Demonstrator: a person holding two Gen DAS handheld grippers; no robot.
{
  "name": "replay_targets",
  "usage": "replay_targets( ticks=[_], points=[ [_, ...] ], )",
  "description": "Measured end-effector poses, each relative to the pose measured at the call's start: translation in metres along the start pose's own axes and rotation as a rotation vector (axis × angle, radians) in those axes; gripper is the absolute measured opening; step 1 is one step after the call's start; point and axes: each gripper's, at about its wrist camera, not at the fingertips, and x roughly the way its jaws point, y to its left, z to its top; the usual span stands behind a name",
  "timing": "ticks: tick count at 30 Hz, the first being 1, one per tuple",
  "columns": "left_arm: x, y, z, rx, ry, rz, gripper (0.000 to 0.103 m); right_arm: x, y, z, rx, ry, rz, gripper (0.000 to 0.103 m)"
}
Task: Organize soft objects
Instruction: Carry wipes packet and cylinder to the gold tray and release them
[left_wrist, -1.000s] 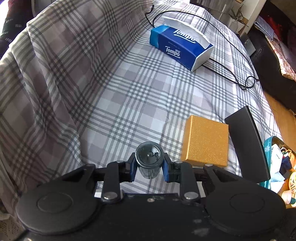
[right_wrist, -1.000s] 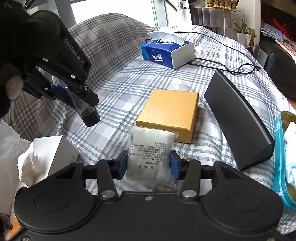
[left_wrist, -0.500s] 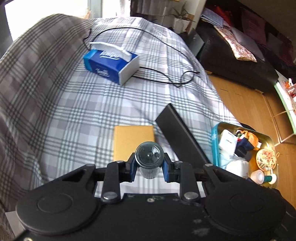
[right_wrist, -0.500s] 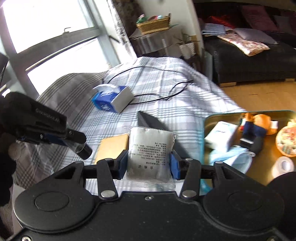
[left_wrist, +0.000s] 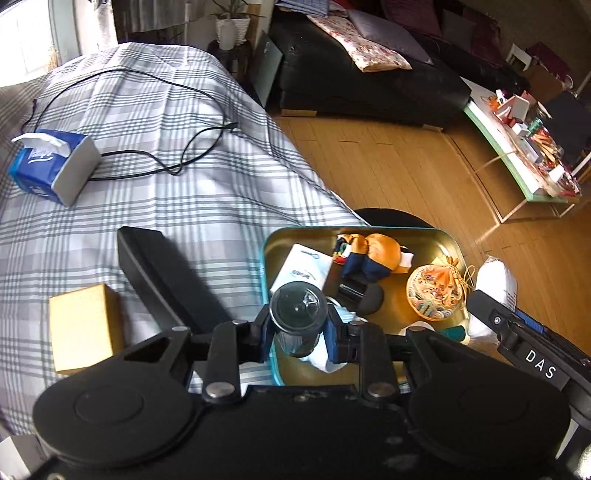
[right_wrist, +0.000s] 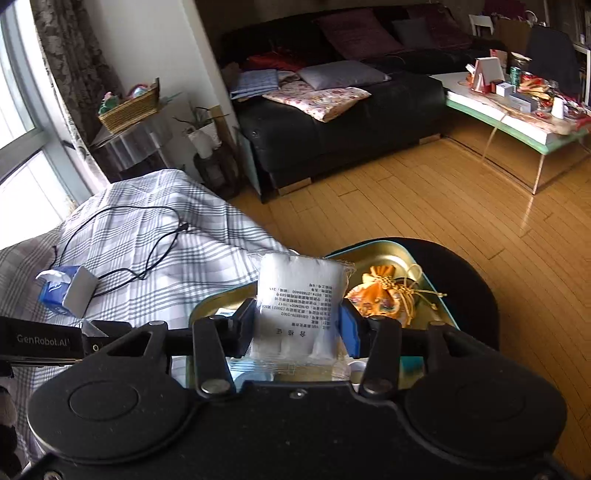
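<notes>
While the right gripper (right_wrist: 297, 325) hangs over the near edge of the tin (left_wrist: 448, 245), its jaws are closed on a white packet (right_wrist: 301, 295) of soft padding, held upright with the printed side facing the camera. The left gripper (left_wrist: 297, 326) is clamped around a small dark vial (left_wrist: 297, 308) and hovers above the tin's left side, just beside a black wedge-shaped case (left_wrist: 162, 273) on the checked bedcover (left_wrist: 184, 184).

Both loads look bound for the tin, which already holds an orange drawstring pouch (left_wrist: 434, 293), a plush toy (left_wrist: 373, 254) and a white box (left_wrist: 303, 267) — free room seems to be toward the near side. A good release would bring the packet low over a bare patch before opening, so it lies flat rather than tipping onto the pouch. One gripper should probably go first; they sit close together and could bump. The packet's slack plastic may cling to a pad — a slow opening would help.
</notes>
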Motion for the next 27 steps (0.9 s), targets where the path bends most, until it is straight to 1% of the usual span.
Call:
replay_targets(
  ticks=[5,10,11,12,13,14,17,18,22,23,25,27],
  points=[
    [0.025,-0.025,0.003,0.027,0.034,-0.019,0.024,0.003,-0.015,0.004,0.018,0.018,-0.028,0.047],
    [0.041,-0.036,0.004,0.044,0.041,-0.015,0.025,0.007,-0.018,0.007,0.015,0.023,-0.033,0.047],
    [0.042,-0.037,0.004,0.044,0.043,-0.012,0.029,0.008,-0.017,0.007,0.01,0.022,-0.036,0.047],
    [0.043,-0.036,0.004,0.043,0.043,-0.01,0.038,0.008,-0.016,0.007,0.006,0.021,-0.038,0.047],
    [0.042,-0.034,0.004,0.042,0.041,-0.006,0.043,0.009,-0.015,0.008,0.001,0.022,-0.038,0.047],
    [0.041,-0.032,0.003,0.041,0.036,0.0,0.05,0.01,-0.013,0.008,-0.004,0.024,-0.035,0.048],
    [0.042,-0.029,0.0,0.038,0.037,0.017,0.055,0.013,-0.01,0.007,-0.015,0.033,-0.022,0.049],
    [0.043,-0.028,0.0,0.034,0.039,0.019,0.059,0.014,-0.01,0.007,-0.017,0.036,-0.021,0.049],
    [0.042,-0.025,-0.005,0.025,0.036,0.039,0.063,0.018,-0.007,0.005,-0.026,0.052,-0.03,0.05],
    [0.042,-0.025,-0.006,0.024,0.035,0.045,0.065,0.019,-0.006,0.005,-0.03,0.056,-0.037,0.051],
    [0.041,-0.024,-0.007,0.024,0.032,0.052,0.067,0.021,-0.005,0.004,-0.038,0.06,-0.053,0.057],
    [0.04,-0.024,-0.009,0.026,0.027,0.063,0.069,0.021,-0.005,0.003,-0.045,0.059,-0.068,0.058]
  ],
)
